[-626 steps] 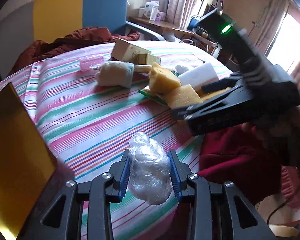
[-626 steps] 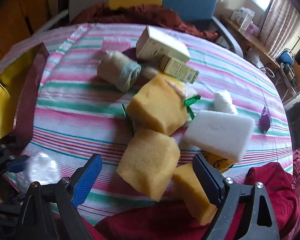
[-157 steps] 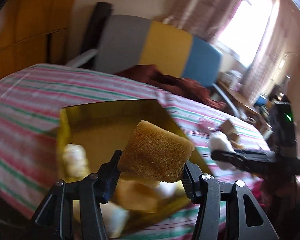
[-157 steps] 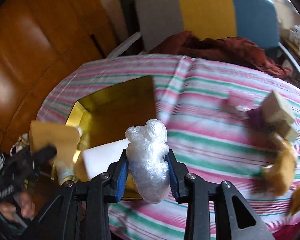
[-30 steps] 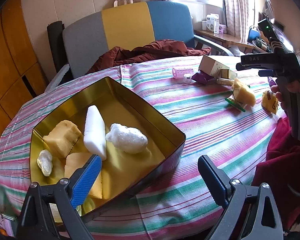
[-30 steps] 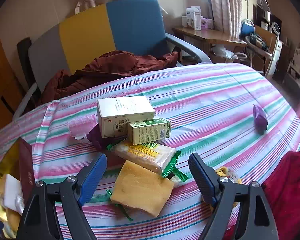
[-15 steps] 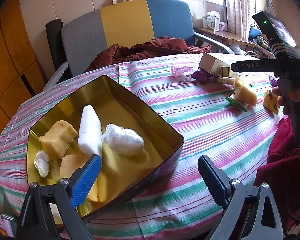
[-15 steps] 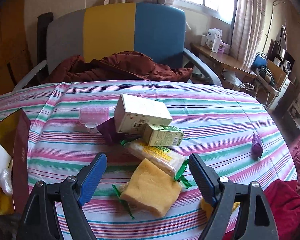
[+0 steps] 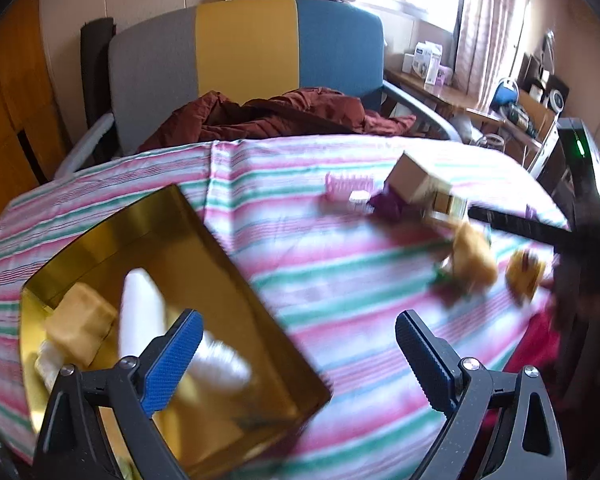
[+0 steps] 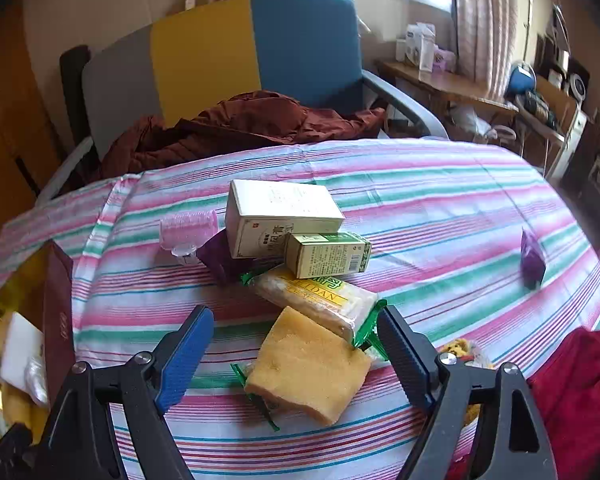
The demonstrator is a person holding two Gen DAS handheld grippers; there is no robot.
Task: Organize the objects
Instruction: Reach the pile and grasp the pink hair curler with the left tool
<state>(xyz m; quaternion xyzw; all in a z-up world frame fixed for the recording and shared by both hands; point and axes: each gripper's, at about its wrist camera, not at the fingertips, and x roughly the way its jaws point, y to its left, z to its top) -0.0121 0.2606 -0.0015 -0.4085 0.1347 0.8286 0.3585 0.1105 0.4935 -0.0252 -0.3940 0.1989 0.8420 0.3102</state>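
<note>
The right gripper (image 10: 296, 344) gaped empty over the sponge (image 10: 308, 364); the left gripper (image 9: 296, 354) gaped empty beside the tin (image 9: 112, 236).

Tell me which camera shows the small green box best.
The right wrist view: the small green box is sharp and fully visible, leaning against the white box. In the left wrist view it is a motion-blurred sliver behind that carton.

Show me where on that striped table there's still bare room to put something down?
Bare striped cloth lies behind the white carton, reaching the small purple packet, and between the gold tin and the pile. It is crowded around the yellow sponge.
</note>
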